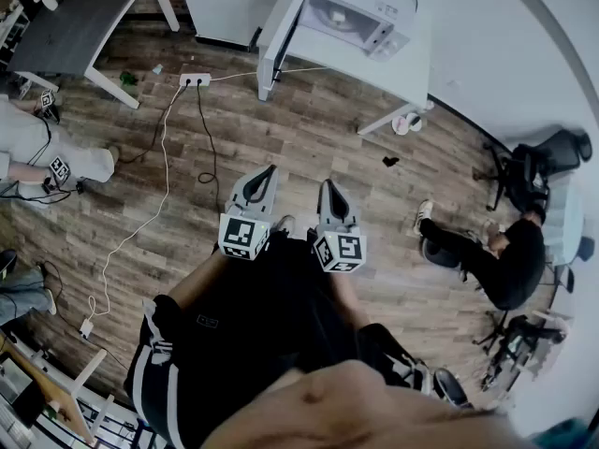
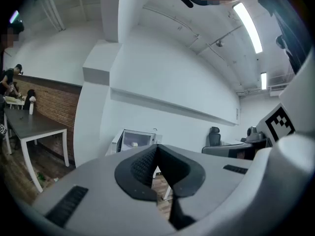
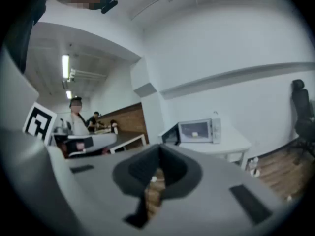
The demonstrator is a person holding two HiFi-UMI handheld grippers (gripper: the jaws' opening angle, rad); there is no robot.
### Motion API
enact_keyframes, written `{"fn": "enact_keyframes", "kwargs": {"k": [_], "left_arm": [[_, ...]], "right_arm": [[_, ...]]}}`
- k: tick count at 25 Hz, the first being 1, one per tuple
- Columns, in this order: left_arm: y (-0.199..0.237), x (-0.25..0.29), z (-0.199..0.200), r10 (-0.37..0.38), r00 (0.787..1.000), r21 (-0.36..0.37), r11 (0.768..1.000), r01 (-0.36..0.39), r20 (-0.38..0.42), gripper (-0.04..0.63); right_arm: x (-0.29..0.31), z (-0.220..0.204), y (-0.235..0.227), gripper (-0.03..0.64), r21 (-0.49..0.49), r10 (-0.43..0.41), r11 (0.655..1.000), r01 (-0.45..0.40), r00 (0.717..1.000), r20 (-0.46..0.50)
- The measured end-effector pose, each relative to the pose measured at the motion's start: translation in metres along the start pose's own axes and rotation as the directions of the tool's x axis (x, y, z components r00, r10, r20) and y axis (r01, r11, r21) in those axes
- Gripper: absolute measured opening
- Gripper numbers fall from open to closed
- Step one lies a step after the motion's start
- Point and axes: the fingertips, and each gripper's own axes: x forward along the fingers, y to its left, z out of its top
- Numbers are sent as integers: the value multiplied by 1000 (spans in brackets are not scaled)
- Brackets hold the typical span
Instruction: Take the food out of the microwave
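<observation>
A white microwave (image 1: 354,19) stands on a white table (image 1: 412,59) across the room, well ahead of both grippers. Its door looks closed in the right gripper view, where the microwave (image 3: 198,131) shows a small pale piece of food (image 3: 195,134) behind the window. In the left gripper view the microwave (image 2: 135,140) is small, with the food (image 2: 134,144) faintly visible inside. My left gripper (image 1: 265,178) and right gripper (image 1: 328,193) are held side by side over the wood floor. Both have their jaws together with nothing between them, as the left gripper (image 2: 156,150) and right gripper (image 3: 158,157) also show.
A power strip (image 1: 195,79) and cables (image 1: 164,148) lie on the floor ahead at left. A dark table (image 1: 80,17) stands at far left. One person (image 1: 510,255) sits on a chair at right and another (image 1: 42,152) at left. A small dark object (image 1: 390,161) lies near the table.
</observation>
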Motion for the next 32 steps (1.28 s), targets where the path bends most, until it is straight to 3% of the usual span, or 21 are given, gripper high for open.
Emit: {"fn": "enact_keyframes", "kwargs": {"k": [16,32], "left_arm": [[-30,15,0,30,1000,3,1000,-30,8,29],[-85,32,-4,103,994,25,994,-104,30,29]], "right_arm": [[-11,0,-31,32,16,22,1000,-22,1000,5],[-26,-18,-75,32,-4,109,994,-109,994,-4]]}}
